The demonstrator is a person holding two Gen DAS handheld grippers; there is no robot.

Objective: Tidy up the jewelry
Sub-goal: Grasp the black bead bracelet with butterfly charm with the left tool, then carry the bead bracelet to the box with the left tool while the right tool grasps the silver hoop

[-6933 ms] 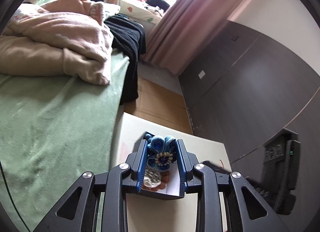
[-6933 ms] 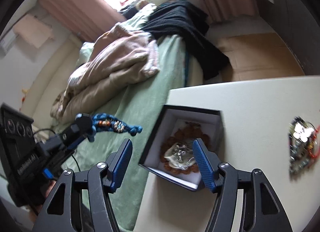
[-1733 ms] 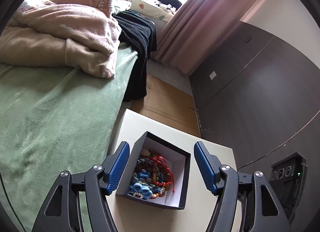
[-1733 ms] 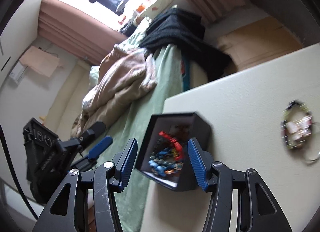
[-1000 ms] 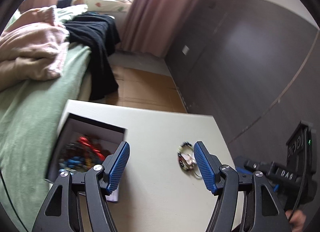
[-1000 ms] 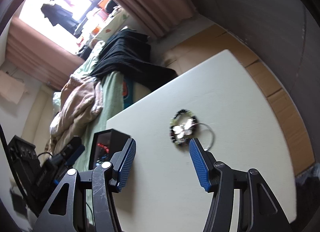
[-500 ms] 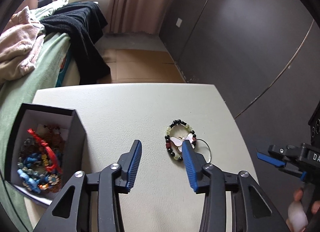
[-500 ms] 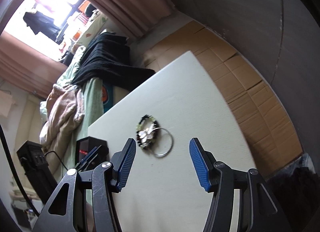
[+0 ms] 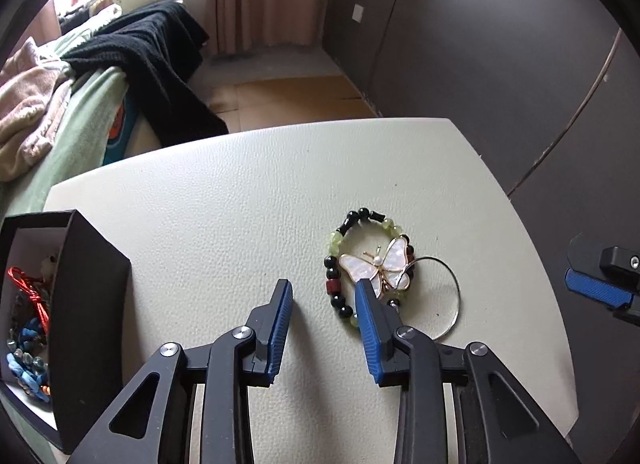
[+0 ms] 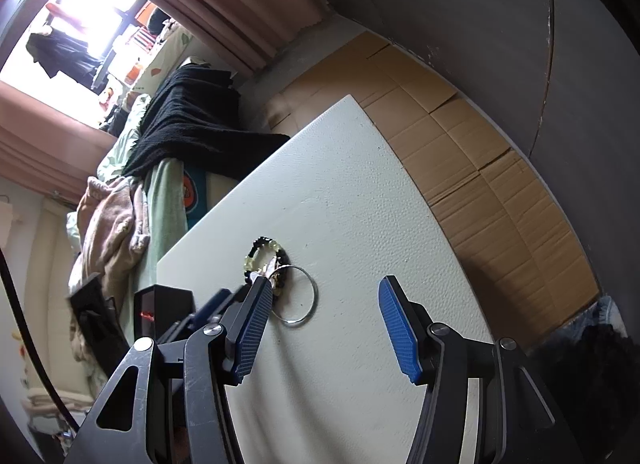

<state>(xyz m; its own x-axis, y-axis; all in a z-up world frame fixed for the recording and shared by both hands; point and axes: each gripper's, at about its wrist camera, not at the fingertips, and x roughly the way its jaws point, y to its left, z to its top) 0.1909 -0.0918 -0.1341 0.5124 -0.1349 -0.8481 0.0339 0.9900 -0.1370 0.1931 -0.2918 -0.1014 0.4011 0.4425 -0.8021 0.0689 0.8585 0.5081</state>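
A beaded bracelet (image 9: 340, 264) of black, green and red beads lies on the white table (image 9: 224, 200) with a pearly butterfly brooch (image 9: 380, 264) on it and a thin metal ring (image 9: 454, 292) beside it. My left gripper (image 9: 322, 292) is open and empty, low over the table, its right finger at the bracelet's near edge. A black jewelry box (image 9: 76, 296) with beads and a red cord inside stands at the left edge. My right gripper (image 10: 320, 292) is open and empty above the table; the bracelet (image 10: 264, 254) and ring (image 10: 304, 296) show left of it.
A bed with a green cover (image 9: 80, 112), a pink blanket and a black garment (image 9: 160, 64) lies beyond the table's left side. Dark cabinet doors (image 9: 480, 44) stand behind. Cardboard covers the floor (image 10: 480, 168). The right gripper's tip (image 9: 600, 280) shows at the right edge.
My left gripper swung right from the box, narrowed its jaws and came down close to the bracelet. My right gripper stayed open and drew back to the table's right side.
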